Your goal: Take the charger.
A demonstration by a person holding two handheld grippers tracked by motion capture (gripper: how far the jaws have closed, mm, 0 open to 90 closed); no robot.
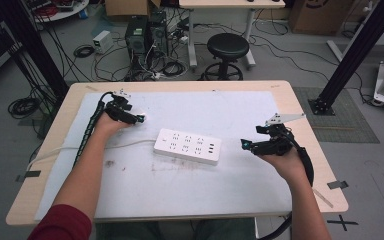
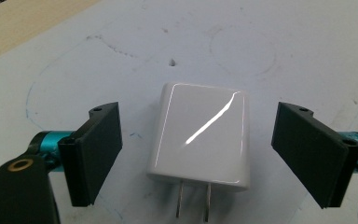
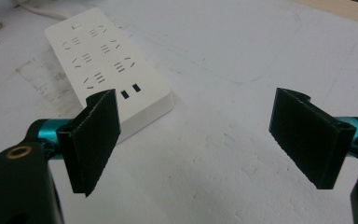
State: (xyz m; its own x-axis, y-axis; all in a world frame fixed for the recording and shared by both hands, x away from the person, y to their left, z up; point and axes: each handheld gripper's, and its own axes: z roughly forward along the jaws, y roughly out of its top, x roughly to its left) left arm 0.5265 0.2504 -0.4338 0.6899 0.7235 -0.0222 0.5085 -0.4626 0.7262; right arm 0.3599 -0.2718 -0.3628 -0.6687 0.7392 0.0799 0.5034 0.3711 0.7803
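Note:
A white power strip (image 1: 187, 146) with several sockets lies in the middle of the white mat (image 1: 220, 185). In the left gripper view, a small glossy white plug adapter (image 2: 200, 135) lies flat on the mat, its two metal prongs pointing back toward the camera. My left gripper (image 2: 198, 140) is open, with one jaw on either side of the adapter and not touching it. In the high view this gripper (image 1: 141, 119) is at the mat's far left. My right gripper (image 1: 244, 145) is open and holds nothing, just right of the strip. The strip's near end (image 3: 107, 65) lies ahead of its left jaw.
The strip's white cord (image 1: 125, 146) runs left under my left forearm and off the table. The wooden table's edge (image 1: 310, 125) borders the mat. Beyond the table stand a black stool (image 1: 227, 47), computer towers (image 1: 145, 35), floor cables and black frame posts (image 1: 355, 45).

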